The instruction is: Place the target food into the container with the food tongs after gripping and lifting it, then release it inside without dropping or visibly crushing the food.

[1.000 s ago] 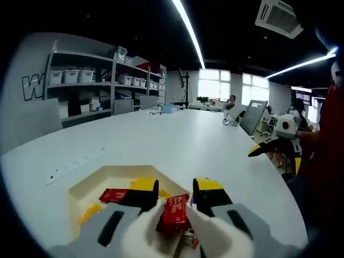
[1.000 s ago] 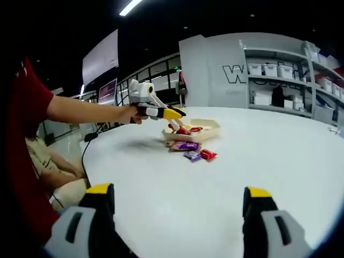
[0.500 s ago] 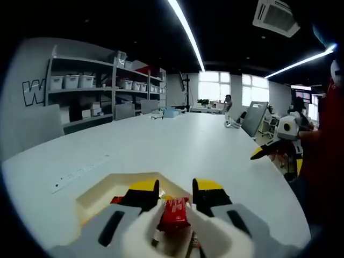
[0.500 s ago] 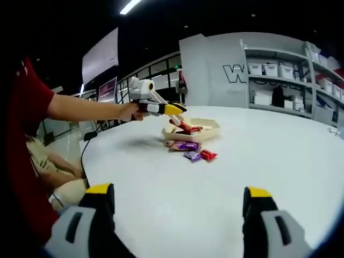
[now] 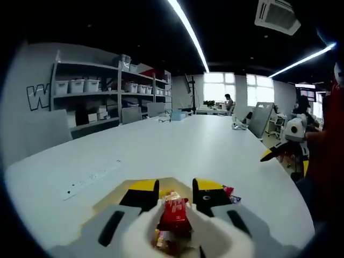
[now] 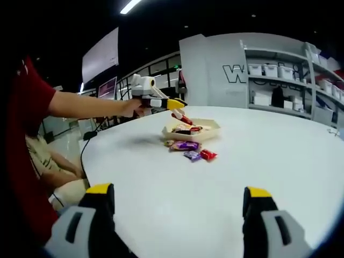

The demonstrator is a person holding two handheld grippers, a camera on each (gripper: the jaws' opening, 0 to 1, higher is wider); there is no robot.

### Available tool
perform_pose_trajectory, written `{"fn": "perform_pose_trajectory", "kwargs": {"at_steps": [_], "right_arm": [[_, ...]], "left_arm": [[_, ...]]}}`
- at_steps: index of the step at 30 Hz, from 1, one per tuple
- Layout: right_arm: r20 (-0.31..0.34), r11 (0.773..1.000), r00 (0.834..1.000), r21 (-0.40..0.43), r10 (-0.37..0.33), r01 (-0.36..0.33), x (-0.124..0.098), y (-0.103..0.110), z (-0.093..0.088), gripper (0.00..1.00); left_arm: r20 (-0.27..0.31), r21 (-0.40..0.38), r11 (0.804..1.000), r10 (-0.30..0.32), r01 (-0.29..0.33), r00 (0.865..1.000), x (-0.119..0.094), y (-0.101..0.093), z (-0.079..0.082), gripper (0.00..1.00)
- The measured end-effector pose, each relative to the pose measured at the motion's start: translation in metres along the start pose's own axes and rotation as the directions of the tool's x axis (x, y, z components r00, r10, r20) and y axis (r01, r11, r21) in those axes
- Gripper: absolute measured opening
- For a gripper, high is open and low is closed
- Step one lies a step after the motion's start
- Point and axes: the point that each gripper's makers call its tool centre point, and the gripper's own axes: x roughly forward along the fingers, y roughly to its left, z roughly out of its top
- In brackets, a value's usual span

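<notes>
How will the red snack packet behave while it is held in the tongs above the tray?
The red packet is probably light: the thin tongs hold it above the tray. Its glossy wrapper looks slippery, so it may slide out. It looks small and flat, so it should not roll if dropped, though a hard squeeze might crumple it.

In the left gripper view, the cream container [image 5: 110, 200] sits mostly hidden behind the jaws and tongs [image 5: 141, 232], and wrapper print stays too blurred to read.
</notes>
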Motion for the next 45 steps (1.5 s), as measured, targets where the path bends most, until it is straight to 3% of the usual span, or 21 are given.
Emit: {"fn": "perform_pose_trajectory", "kwargs": {"at_steps": [4,7,9,13,16,21,45], "right_arm": [[0.001,1.000,1.000,0.001,-0.004,0.004,-0.001,-0.001,0.000,0.99],[0.000,1.000,1.000,0.002,-0.004,0.004,-0.001,-0.001,0.000,0.99],[-0.003,1.000,1.000,-0.001,-0.004,0.004,-0.001,-0.001,0.000,0.99],[0.017,1.000,1.000,0.011,-0.023,0.023,-0.007,-0.009,0.008,0.99],[0.040,0.999,0.999,0.018,-0.032,0.032,-0.009,-0.011,0.014,0.99],[0.044,0.999,0.998,0.021,-0.040,0.039,-0.009,-0.013,0.015,0.99],[0.084,0.999,0.996,0.038,-0.035,0.032,-0.007,-0.009,0.018,0.99]], "left_arm": [[0.003,0.003,0.999,0.046,-0.046,0.999,0.000,0.013,0.000,0.25],[-0.058,0.036,0.997,0.066,-0.064,0.996,0.005,0.014,-0.010,0.27],[-0.044,0.144,0.987,0.074,-0.067,0.996,0.006,0.013,-0.008,0.28],[-0.048,0.122,0.991,0.069,-0.062,0.997,0.008,0.009,-0.007,0.28],[-0.051,0.153,0.985,0.088,-0.080,0.995,0.007,0.014,-0.007,0.28],[-0.047,0.120,0.987,0.112,-0.106,0.993,0.003,0.021,-0.006,0.29],[-0.085,0.109,0.994,-0.007,0.016,0.996,-0.002,-0.031,-0.008,0.30]]}}
